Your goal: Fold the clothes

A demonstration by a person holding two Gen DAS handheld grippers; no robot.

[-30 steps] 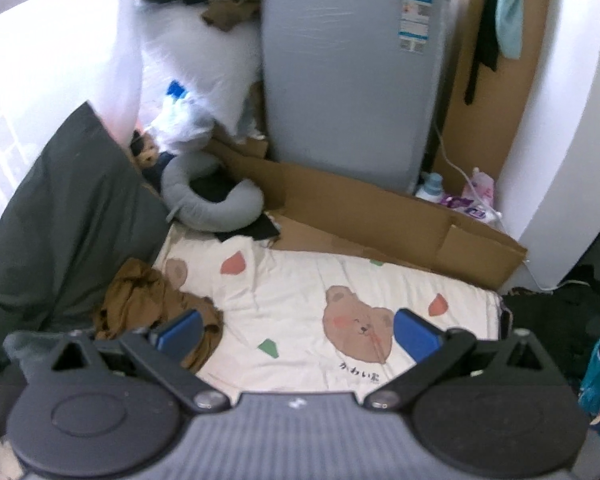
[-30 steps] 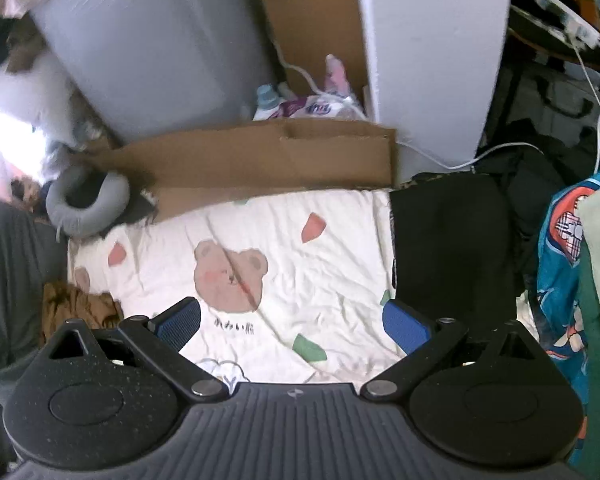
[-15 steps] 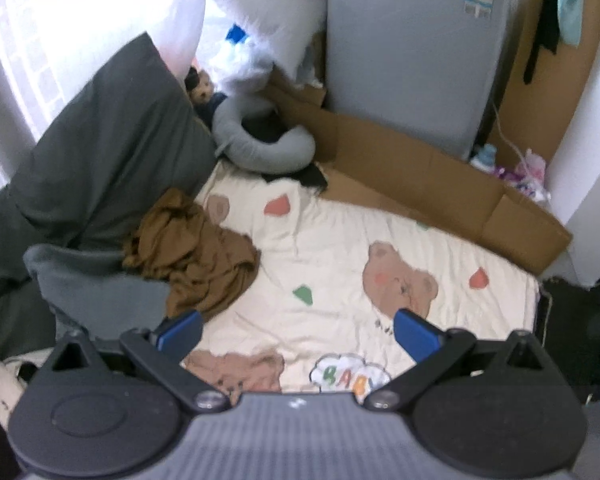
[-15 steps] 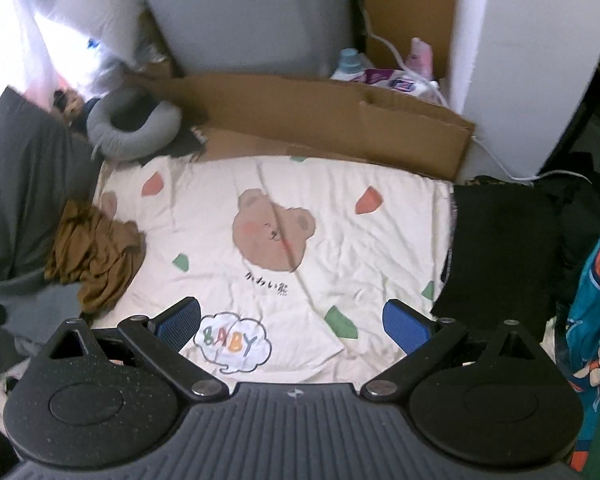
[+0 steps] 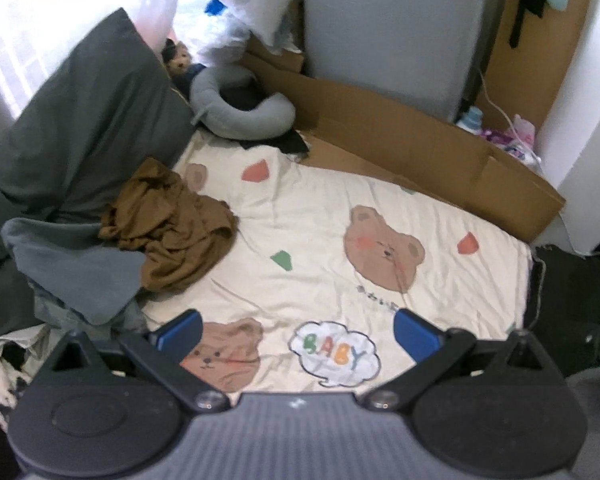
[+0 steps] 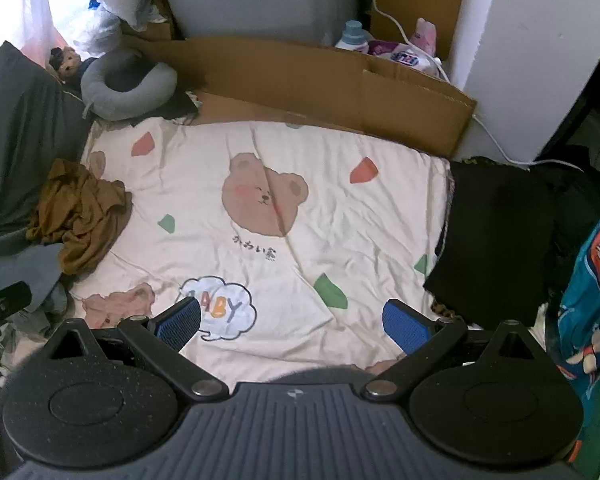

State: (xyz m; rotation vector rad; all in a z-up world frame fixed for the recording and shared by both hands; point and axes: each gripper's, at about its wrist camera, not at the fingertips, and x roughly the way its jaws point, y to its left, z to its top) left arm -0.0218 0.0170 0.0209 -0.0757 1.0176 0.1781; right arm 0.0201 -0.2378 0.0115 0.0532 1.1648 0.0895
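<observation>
Both your left hand-held gripper (image 5: 296,330) and right hand-held gripper (image 6: 292,320) hang released, empty; the brown garment (image 5: 172,226) lies crumpled, and the black cloth (image 6: 496,236) lies flat.

My left wrist camera looks steeply down from above at the bear-print sheet (image 5: 320,240); my right wrist camera does likewise, further right. Both share the sheet, brown garment (image 5: 172,224) (image 6: 80,216) and cardboard (image 5: 400,140).

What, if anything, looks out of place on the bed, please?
The brown garment lies crumpled in a heap at the sheet's left edge, unfolded, partly over grey cloth. Nothing looks spilled or damaged.
</observation>
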